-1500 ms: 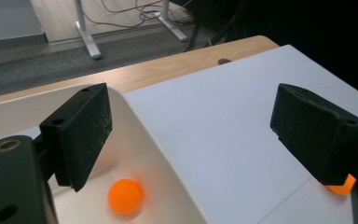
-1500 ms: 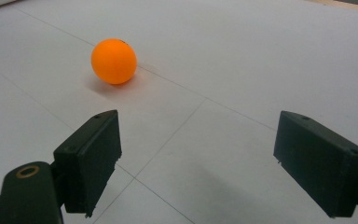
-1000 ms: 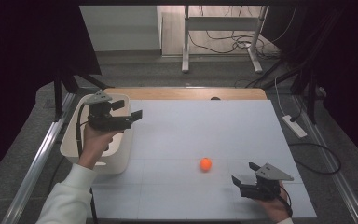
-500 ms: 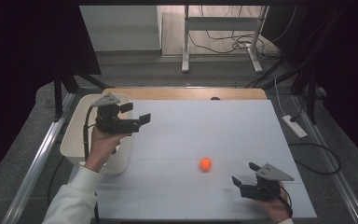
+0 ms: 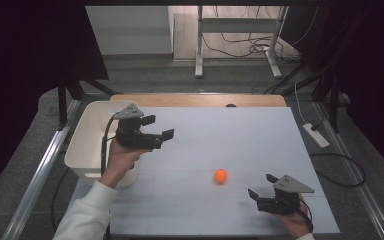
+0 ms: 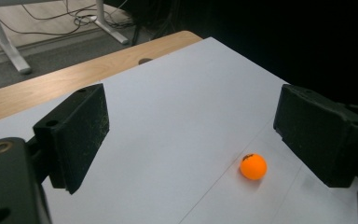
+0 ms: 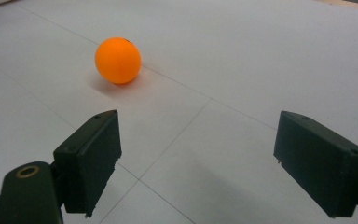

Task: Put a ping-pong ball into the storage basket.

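Orange ball (image 5: pixel 220 175) waits at four o'clock; your left gripper (image 5: pixel 155 131) has swung off the bin (image 5: pixel 82 150), jaws wide, ready to reach.

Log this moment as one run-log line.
left hand-held gripper: open, raised beside bin | right hand-held gripper: open, near ball | orange ball: on table, untouched

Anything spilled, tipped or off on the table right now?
Nothing stands out. The orange ball sits alone on the white table, the white tub stands upright at its left edge, and both claws are open and empty.
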